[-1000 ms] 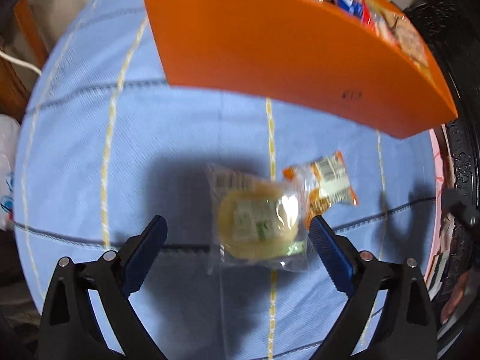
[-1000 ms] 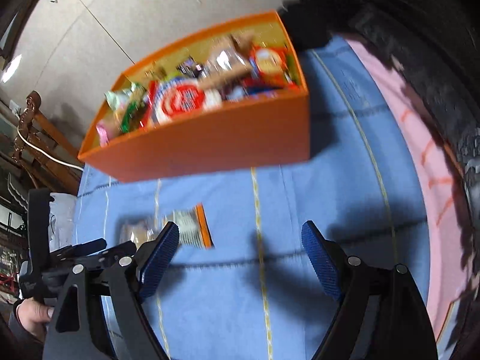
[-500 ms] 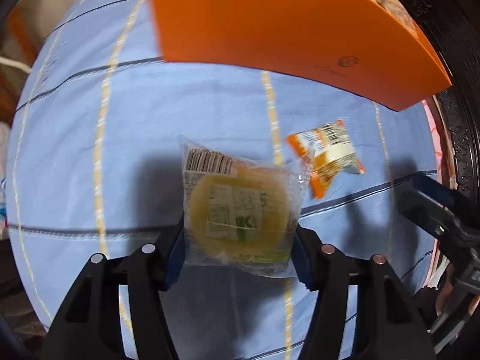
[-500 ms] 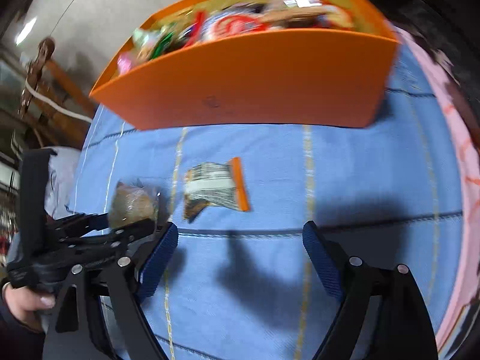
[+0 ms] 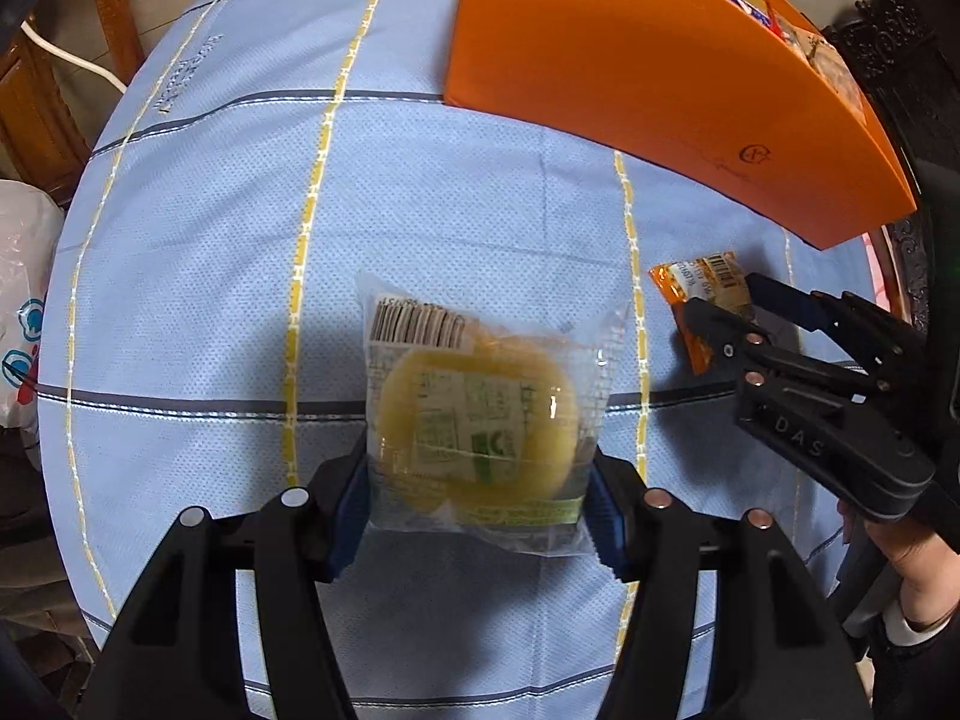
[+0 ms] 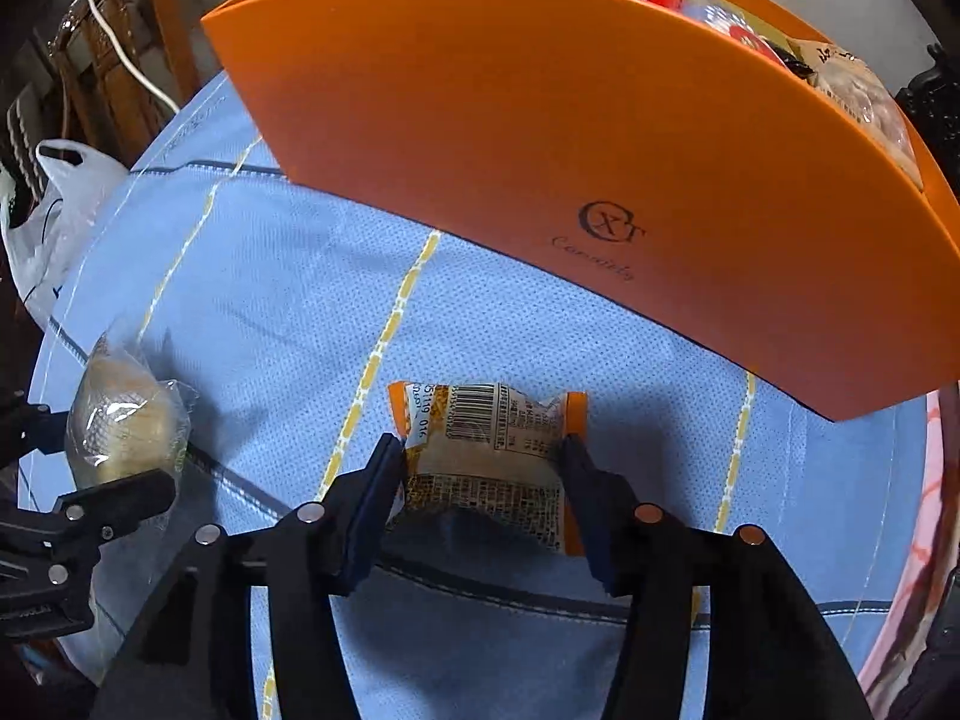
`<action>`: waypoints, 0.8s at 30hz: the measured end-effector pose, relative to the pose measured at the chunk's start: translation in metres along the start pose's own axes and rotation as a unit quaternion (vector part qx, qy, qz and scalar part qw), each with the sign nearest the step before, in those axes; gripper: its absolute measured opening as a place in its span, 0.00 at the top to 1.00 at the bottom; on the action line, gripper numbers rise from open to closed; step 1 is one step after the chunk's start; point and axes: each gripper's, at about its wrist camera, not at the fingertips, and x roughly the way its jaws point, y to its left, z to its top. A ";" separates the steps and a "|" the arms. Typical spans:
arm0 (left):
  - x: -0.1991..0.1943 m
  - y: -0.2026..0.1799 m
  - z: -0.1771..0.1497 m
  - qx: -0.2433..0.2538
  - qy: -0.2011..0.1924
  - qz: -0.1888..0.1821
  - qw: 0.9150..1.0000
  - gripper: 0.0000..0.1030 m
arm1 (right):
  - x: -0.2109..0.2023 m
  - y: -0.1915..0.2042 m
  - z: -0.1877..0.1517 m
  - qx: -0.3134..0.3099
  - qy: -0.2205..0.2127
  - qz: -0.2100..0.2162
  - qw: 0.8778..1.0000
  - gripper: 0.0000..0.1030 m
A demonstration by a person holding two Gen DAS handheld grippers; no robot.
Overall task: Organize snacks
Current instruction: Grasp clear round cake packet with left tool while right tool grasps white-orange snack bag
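Since a second ago: left gripper (image 5: pixel 480 510) went from open over the clear-wrapped yellow pastry (image 5: pixel 480 420) to clamped on it, and it held the packet just above the tabletop (image 5: pixel 210 240). Right gripper (image 6: pixel 480 498) swung down from beside the orange box (image 6: pixel 600 150) onto the orange-edged snack packet (image 6: pixel 486 444); its fingers were closing, pads against both short edges, packet buckling between them.

Key relation: the box sat straight beyond both grippers, its tall wall between fingers and opening. My read was that each packet had to go up and over the rim. Right gripper looked nearer the wall.

Materials: pastry was a soft round disc in loose crinkly film with a barcode label. Snack packet was a flat printed foil pouch, long axis across the fingers. Box looked smooth and rigid, already full of mixed wrappers. Tabletop cloth was blue woven with yellow stripes.
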 end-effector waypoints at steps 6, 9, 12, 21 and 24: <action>-0.011 0.002 0.006 0.009 -0.003 -0.005 1.000 0.42 | -0.028 -0.022 -0.026 0.040 -0.009 0.043 0.998 0.68; -0.014 0.002 0.006 0.011 -0.005 -0.004 1.000 0.42 | -0.039 -0.033 -0.038 0.056 -0.012 0.052 0.997 0.73; -0.007 -0.005 0.009 0.012 0.001 -0.005 1.000 0.42 | -0.029 -0.029 -0.049 0.042 0.007 0.046 0.998 0.69; -0.009 -0.011 0.004 0.026 0.004 -0.002 1.000 0.42 | -0.003 -0.012 -0.045 0.008 0.004 -0.017 1.000 0.23; -0.010 -0.007 0.005 0.016 0.003 0.000 1.000 0.41 | -0.008 -0.016 -0.044 0.016 0.010 -0.015 1.000 0.42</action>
